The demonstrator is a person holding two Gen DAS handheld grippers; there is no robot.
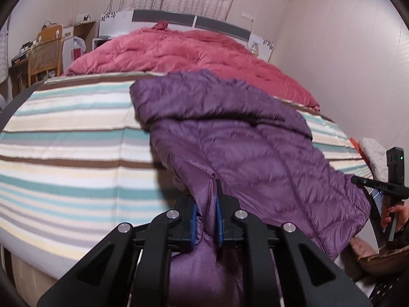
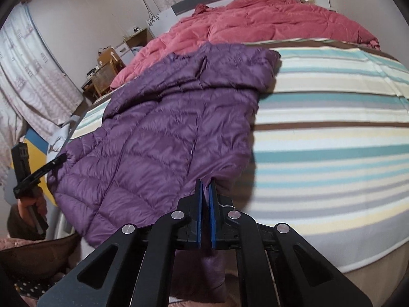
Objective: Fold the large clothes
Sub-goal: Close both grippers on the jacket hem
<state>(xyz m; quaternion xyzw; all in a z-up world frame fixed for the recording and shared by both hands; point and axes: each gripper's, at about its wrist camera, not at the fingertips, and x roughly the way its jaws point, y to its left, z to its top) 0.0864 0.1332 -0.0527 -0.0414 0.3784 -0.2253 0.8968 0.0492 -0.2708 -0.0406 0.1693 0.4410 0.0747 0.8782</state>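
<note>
A purple quilted puffer jacket (image 1: 230, 133) lies stretched across the striped bed, hood end toward the headboard; it also shows in the right wrist view (image 2: 166, 133). My left gripper (image 1: 207, 199) is shut on the jacket's hem at one near corner, fabric bunched between its blue pads. My right gripper (image 2: 205, 192) is shut on the hem at the other near corner. The right gripper's body shows at the far right of the left wrist view (image 1: 383, 186); the left gripper's body shows at the far left of the right wrist view (image 2: 33, 174). The hem hangs over the bed's near edge.
The striped sheet (image 1: 64, 140) covers the bed. A pink duvet (image 1: 179, 51) is heaped at the headboard end. A wooden chair (image 1: 46, 53) and desk stand beside the bed by the curtains. A wall (image 1: 358, 64) runs along the far side.
</note>
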